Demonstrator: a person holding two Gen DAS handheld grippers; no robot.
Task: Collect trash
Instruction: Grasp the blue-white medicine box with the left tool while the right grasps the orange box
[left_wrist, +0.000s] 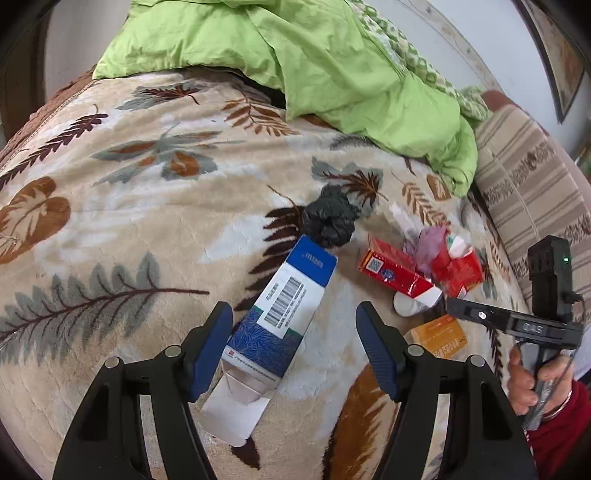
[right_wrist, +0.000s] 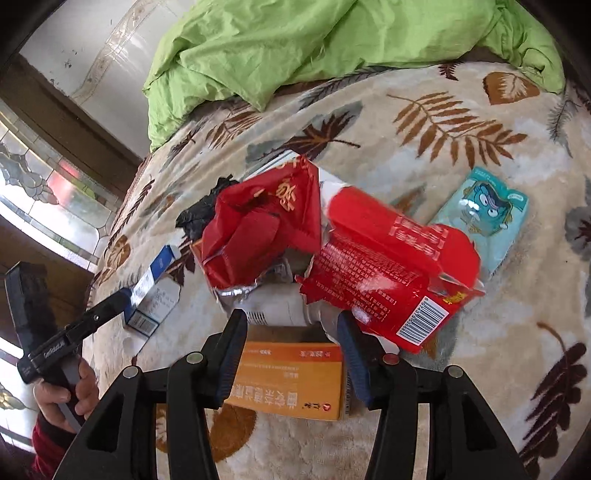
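Left claw (left_wrist: 295, 347) wide astride blue carton (left_wrist: 275, 314), right claw (right_wrist: 291, 354) wide over orange box (right_wrist: 288, 380)

Trash scattered on the blanket (left_wrist: 155, 229) of a bed, flattened carton (left_wrist: 273, 317) lying left of the pile, crumpled bag (left_wrist: 328, 221) just behind it, torn boxes (right_wrist: 369, 258) heaped over a bottle (right_wrist: 277, 310), flat box (right_wrist: 291, 380) in front, pouch (right_wrist: 484, 218) right, quilt (left_wrist: 314, 62) bunched along the far edge.

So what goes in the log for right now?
left gripper: open over flattened blue-white carton | right gripper: open over orange cardboard box | nothing held
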